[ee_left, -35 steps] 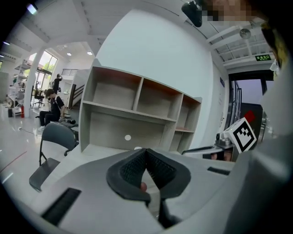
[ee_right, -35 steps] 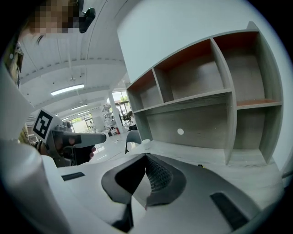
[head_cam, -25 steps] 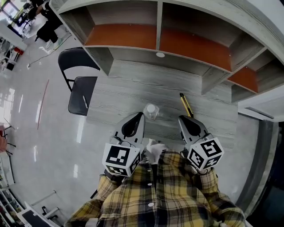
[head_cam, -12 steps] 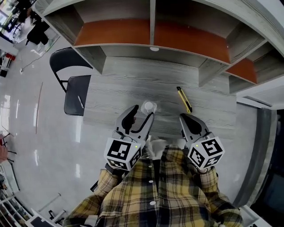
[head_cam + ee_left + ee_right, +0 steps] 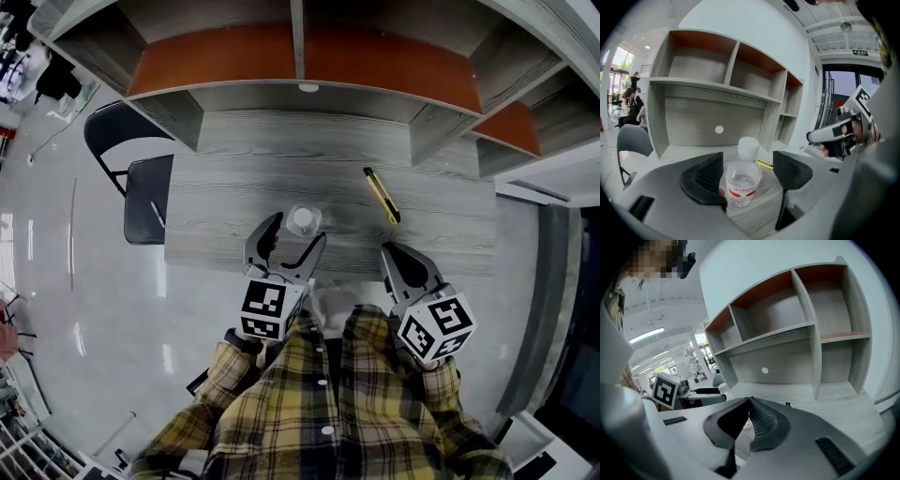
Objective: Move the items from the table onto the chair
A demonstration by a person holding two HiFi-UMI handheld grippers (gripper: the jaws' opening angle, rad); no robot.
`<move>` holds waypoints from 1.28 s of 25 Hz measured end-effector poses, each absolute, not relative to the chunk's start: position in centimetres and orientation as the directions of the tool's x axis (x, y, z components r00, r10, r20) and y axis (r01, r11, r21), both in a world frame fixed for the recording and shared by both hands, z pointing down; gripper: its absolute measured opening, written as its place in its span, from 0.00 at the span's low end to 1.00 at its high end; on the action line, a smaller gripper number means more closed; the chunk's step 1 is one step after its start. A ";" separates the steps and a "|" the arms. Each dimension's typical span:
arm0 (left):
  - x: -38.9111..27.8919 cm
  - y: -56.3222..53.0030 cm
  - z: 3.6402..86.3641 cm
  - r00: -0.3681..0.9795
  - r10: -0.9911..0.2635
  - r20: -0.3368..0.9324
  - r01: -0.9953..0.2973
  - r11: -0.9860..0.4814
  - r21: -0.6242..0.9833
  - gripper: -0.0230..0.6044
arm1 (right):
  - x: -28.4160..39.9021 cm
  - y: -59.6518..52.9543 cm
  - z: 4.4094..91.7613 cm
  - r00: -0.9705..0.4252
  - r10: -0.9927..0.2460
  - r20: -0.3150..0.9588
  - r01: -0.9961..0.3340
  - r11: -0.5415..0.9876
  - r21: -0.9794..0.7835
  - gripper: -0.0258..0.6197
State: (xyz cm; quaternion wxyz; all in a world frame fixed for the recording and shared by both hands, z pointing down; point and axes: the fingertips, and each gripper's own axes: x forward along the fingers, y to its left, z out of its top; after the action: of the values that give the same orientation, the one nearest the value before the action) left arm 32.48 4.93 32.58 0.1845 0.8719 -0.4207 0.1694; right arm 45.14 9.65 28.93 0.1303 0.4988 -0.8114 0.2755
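Note:
A clear water bottle [image 5: 302, 222] with a white cap and a red label stands upright near the desk's front edge. My left gripper [image 5: 289, 240] is just in front of it, its jaws opening wide; in the left gripper view the bottle [image 5: 742, 179] stands beyond and between the two pads [image 5: 707, 178], which do not touch it. A yellow utility knife [image 5: 382, 196] lies on the desk to the right. My right gripper [image 5: 392, 255] is shut and empty at the desk's front right. The black chair [image 5: 142, 195] stands at the desk's left end.
The grey wooden desk [image 5: 234, 192] carries a shelf unit [image 5: 298, 56] with open compartments along its back. The chair [image 5: 629, 143] shows at the left in the left gripper view. A thin pale item lies on the chair seat. Glossy floor lies to the left.
The left gripper's jaws have gone from shut to wide open and it has moved forward up to the bottle. The head view has shifted, so the desk sits lower in frame. The right gripper stays shut.

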 end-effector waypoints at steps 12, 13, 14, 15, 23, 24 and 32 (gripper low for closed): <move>33.0 4.8 40.0 0.552 -0.632 0.544 -0.807 -0.570 0.156 0.56 | 45.3 11.8 31.7 -0.454 -0.702 0.548 -0.887 0.297 -0.354 0.07; 33.2 4.8 40.4 0.547 -0.633 0.548 -0.809 -0.568 0.151 0.56 | 45.4 12.0 31.8 -0.454 -0.699 0.552 -0.887 0.296 -0.356 0.07; 33.4 4.7 40.7 0.543 -0.635 0.550 -0.811 -0.566 0.147 0.56 | 45.4 12.0 31.9 -0.455 -0.697 0.555 -0.887 0.295 -0.356 0.07; 33.5 4.6 41.0 0.539 -0.639 0.549 -0.814 -0.563 0.144 0.56 | 45.4 12.1 32.1 -0.455 -0.695 0.557 -0.887 0.294 -0.357 0.07; 33.5 3.8 41.6 0.502 -0.656 0.564 -0.832 -0.544 0.108 0.54 | 45.5 12.6 32.4 -0.451 -0.697 0.558 -0.888 0.285 -0.361 0.07; 33.5 3.8 41.7 0.500 -0.651 0.571 -0.832 -0.545 0.107 0.54 | 45.5 12.6 32.4 -0.452 -0.697 0.557 -0.887 0.286 -0.362 0.07; 32.1 4.1 39.9 0.477 -0.667 0.572 -0.854 -0.504 0.125 0.52 | 45.3 11.1 31.7 -0.500 -0.700 0.510 -0.861 0.341 -0.377 0.07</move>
State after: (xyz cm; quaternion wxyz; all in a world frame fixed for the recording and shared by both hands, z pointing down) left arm 32.14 4.06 39.88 0.2013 0.8355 -0.4554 0.2324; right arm 45.30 11.11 31.69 0.1298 0.4830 -0.8084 0.3106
